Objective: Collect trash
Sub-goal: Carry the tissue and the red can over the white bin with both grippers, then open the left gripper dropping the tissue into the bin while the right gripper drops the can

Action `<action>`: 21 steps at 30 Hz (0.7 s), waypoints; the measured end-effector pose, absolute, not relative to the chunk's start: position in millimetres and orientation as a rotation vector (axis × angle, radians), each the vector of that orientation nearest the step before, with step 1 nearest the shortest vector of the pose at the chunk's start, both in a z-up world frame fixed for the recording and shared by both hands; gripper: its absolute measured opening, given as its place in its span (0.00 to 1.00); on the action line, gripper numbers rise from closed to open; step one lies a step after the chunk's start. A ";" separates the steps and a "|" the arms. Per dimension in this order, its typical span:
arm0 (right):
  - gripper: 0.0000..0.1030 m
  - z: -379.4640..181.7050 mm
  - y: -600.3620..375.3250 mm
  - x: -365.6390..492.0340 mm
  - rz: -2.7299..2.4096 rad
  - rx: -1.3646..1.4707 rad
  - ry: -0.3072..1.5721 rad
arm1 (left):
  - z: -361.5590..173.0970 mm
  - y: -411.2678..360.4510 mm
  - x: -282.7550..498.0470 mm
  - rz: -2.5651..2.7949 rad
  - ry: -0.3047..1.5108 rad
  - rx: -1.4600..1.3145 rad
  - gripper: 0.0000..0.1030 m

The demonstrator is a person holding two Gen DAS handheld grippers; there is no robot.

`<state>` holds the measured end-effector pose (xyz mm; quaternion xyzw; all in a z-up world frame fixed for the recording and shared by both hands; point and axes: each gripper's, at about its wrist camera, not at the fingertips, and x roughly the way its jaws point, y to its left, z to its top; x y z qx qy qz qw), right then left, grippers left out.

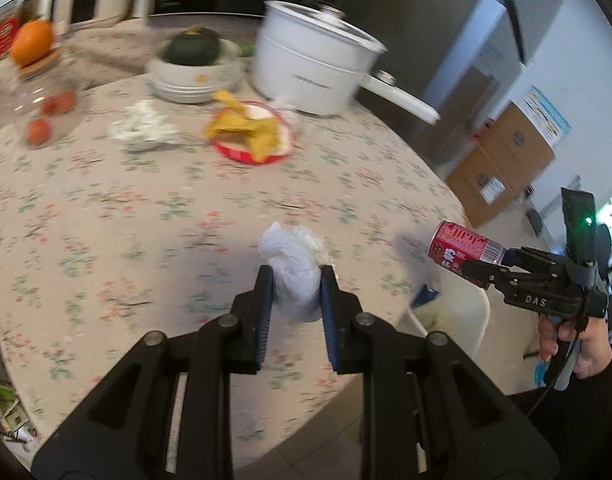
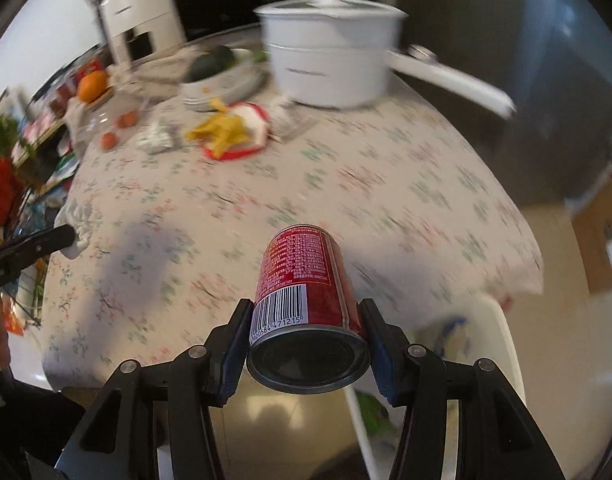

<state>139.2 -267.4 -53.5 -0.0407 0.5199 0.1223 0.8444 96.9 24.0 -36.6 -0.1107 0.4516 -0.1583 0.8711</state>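
Trash is getting picked up: your left gripper (image 1: pixel 296 280) is squeezing a white tissue wad (image 1: pixel 294 268) and your right gripper (image 2: pixel 306 340) is pinching a red can (image 2: pixel 306 280), both near the white bin (image 2: pixel 501 344). Beside the white pot (image 1: pixel 309 68), another crumpled tissue (image 1: pixel 142 126) and yellow peels (image 1: pixel 246 128) are still waiting on the table (image 1: pixel 146 216).
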 end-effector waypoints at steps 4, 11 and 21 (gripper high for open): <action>0.53 -62.2 -311.7 129.8 0.195 -0.038 1.129 | -41.3 -16.0 100.2 -0.404 0.958 -0.215 0.24; 0.53 -89.3 -380.2 108.5 0.106 0.022 1.205 | -55.1 -99.0 99.4 -0.550 0.987 -0.123 0.24; 0.53 -121.3 -439.0 85.7 0.007 0.091 1.293 | -91.6 -217.8 85.2 -0.736 1.026 0.079 0.24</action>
